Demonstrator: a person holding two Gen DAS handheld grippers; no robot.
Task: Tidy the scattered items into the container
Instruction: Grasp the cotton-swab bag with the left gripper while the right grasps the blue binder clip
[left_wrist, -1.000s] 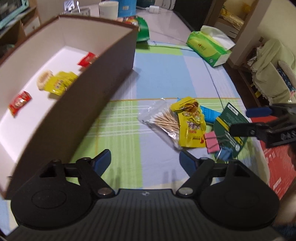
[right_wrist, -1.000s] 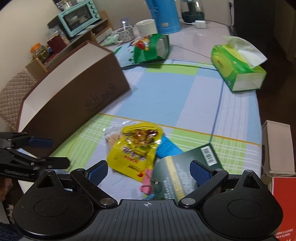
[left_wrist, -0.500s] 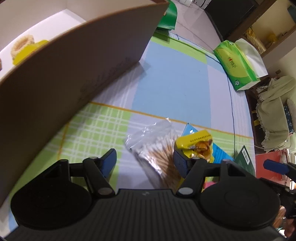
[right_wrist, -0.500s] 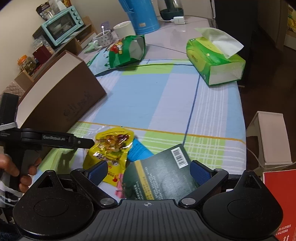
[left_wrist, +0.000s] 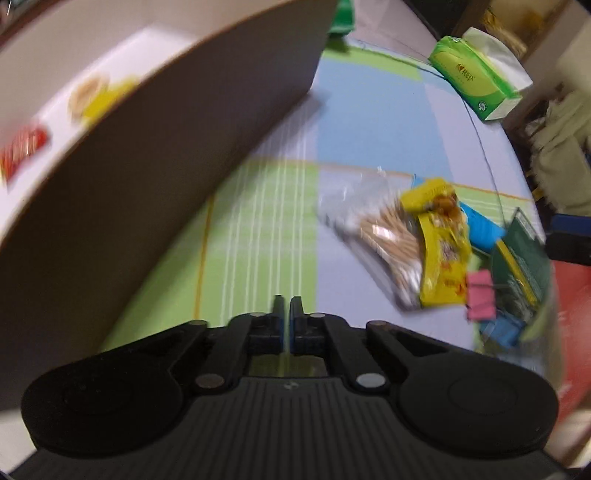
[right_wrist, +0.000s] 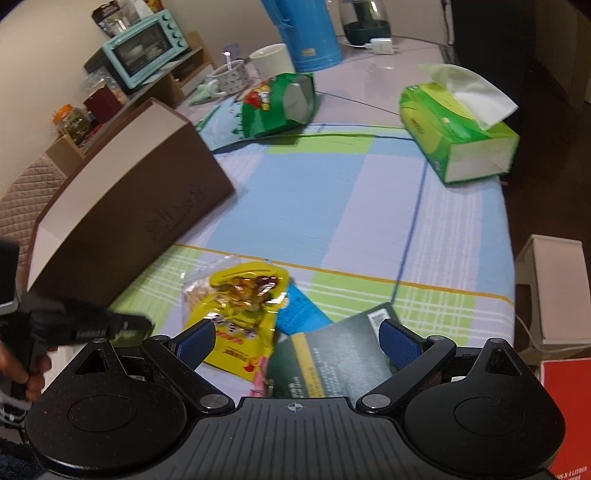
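The brown box (left_wrist: 155, 155) with a white inside holds a red packet (left_wrist: 24, 153) and yellow packets (left_wrist: 107, 98); it also shows in the right wrist view (right_wrist: 129, 210). A pile lies on the checked cloth: a clear bag of cotton swabs (left_wrist: 376, 236), a yellow snack packet (left_wrist: 441, 251) (right_wrist: 243, 306), a blue packet (left_wrist: 484, 229) (right_wrist: 299, 306), a dark green packet (left_wrist: 521, 258) (right_wrist: 332, 354) and a pink clip (left_wrist: 480, 295). My left gripper (left_wrist: 286, 306) is shut on nothing, left of the pile. My right gripper (right_wrist: 297, 339) is open over the pile.
A green tissue pack (right_wrist: 458, 140) lies at the far right of the cloth, a green snack bag (right_wrist: 277, 103) at the back. A white cup (right_wrist: 271, 61), a blue jug (right_wrist: 306, 33) and a teal oven (right_wrist: 144, 48) stand behind. A red box (right_wrist: 565, 413) sits off the table's right edge.
My left gripper has closed from open with nothing in it and swung back from the swab bag, leaving the view blurred. My right gripper stays open over the pile.
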